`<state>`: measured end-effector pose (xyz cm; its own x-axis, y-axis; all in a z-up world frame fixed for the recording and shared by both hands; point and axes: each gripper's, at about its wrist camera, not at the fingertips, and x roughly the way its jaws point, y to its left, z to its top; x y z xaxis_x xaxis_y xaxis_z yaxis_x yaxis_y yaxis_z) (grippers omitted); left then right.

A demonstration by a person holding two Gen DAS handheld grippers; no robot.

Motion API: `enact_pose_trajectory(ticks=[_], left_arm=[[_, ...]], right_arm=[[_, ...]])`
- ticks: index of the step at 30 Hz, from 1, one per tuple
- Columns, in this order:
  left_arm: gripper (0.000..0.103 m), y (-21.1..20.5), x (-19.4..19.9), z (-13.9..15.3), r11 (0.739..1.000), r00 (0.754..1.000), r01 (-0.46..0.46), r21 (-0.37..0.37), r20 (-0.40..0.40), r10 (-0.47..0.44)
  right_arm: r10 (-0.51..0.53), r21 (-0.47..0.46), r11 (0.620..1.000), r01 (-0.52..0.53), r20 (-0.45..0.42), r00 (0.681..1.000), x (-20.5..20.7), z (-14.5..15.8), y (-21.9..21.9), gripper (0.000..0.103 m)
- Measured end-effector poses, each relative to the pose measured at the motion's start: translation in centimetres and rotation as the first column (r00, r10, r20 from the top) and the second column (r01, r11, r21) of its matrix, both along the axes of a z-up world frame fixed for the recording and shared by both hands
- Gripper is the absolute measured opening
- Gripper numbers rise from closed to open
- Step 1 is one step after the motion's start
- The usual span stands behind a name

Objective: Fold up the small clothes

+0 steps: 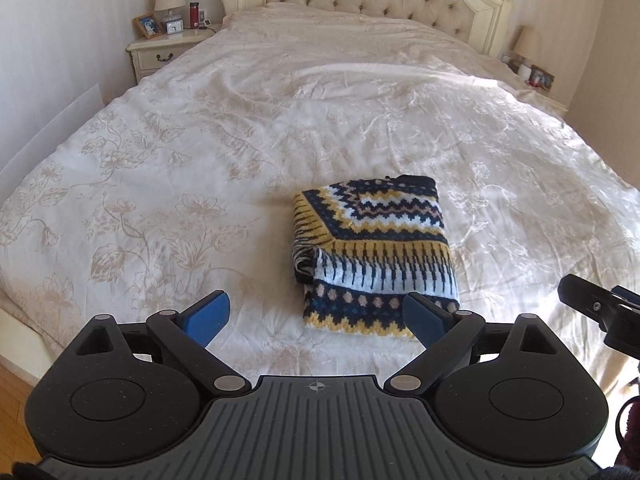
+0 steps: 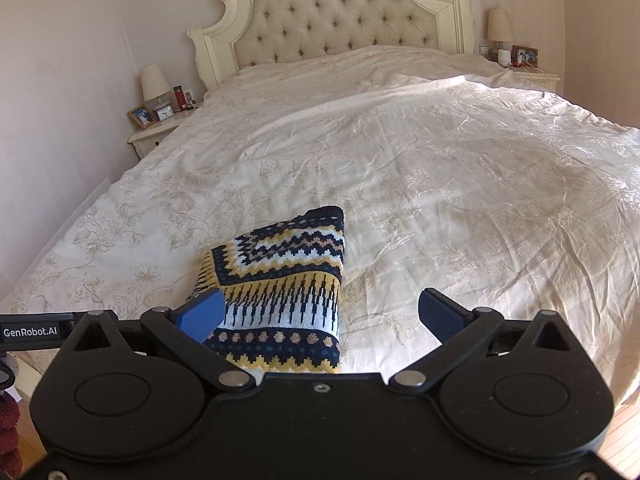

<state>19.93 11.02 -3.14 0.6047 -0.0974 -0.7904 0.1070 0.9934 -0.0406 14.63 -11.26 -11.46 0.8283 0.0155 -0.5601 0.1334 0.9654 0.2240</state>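
**Folded knit on the bed, both grippers empty**

A patterned knit garment (image 1: 374,256), in navy, yellow, white and tan bands, lies folded into a compact rectangle on the cream floral bedspread (image 1: 200,140), near the foot of the bed.

From the left wrist view, the left gripper (image 1: 318,314) hovers at the garment's near edge with its blue-padded fingers (image 1: 208,316) spread wide and nothing between them; the garment sits slightly right of its centre line. This view alone catches part of the right gripper (image 1: 600,308), at the far right edge, apart from the cloth.

From the right wrist view, the right gripper (image 2: 322,314) is likewise spread and empty. Here the garment (image 2: 280,280) lies left of centre, and the left-hand finger pad (image 2: 202,314) overlaps it in the picture; whether it touches the knit cannot be told. A black bar (image 2: 36,332) marked "GenRobot.AI" juts in at the left edge.

Both views show the tufted headboard (image 2: 340,20) and a nightstand (image 1: 160,50) with lamp, photo frame, clock and red bottle. The right wrist view shows the opposite nightstand (image 2: 524,68) more clearly.
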Motion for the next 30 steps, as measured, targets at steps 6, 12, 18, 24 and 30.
enact_pose_trajectory(ticks=[6, 12, 18, 24, 30], left_arm=[[0.094, -0.4, -0.9, -0.1, 0.999, 1.000, 0.011, 0.036, -0.014, -0.010], [0.094, -1.0, -1.6, -0.1, 0.992, 1.000, 0.005, 0.128, 0.003, -0.005], [0.094, -0.8, -1.5, -0.5, 0.994, 0.999, 0.007, 0.111, -0.034, -0.003], [0.094, -1.0, -1.6, -1.0, 0.994, 0.998, 0.013, 0.107, -0.061, -0.006], [0.094, -1.2, -1.4, -1.4, 0.994, 0.997, 0.015, 0.108, -0.083, -0.006]], right_arm=[[0.030, 0.049, 0.998, -0.028, -0.034, 0.999, -0.4, -0.2, -0.2, 0.102], [0.039, 0.069, 0.997, -0.034, -0.077, 0.996, -0.7, -0.9, 0.2, 0.102], [0.056, 0.085, 0.995, -0.047, -0.110, 0.992, -0.8, -1.5, 0.4, 0.102], [0.060, 0.087, 0.995, -0.048, -0.136, 0.989, -0.8, -2.1, 0.4, 0.102], [0.068, 0.103, 0.993, -0.053, -0.146, 0.987, -0.7, -2.4, 0.4, 0.102]])
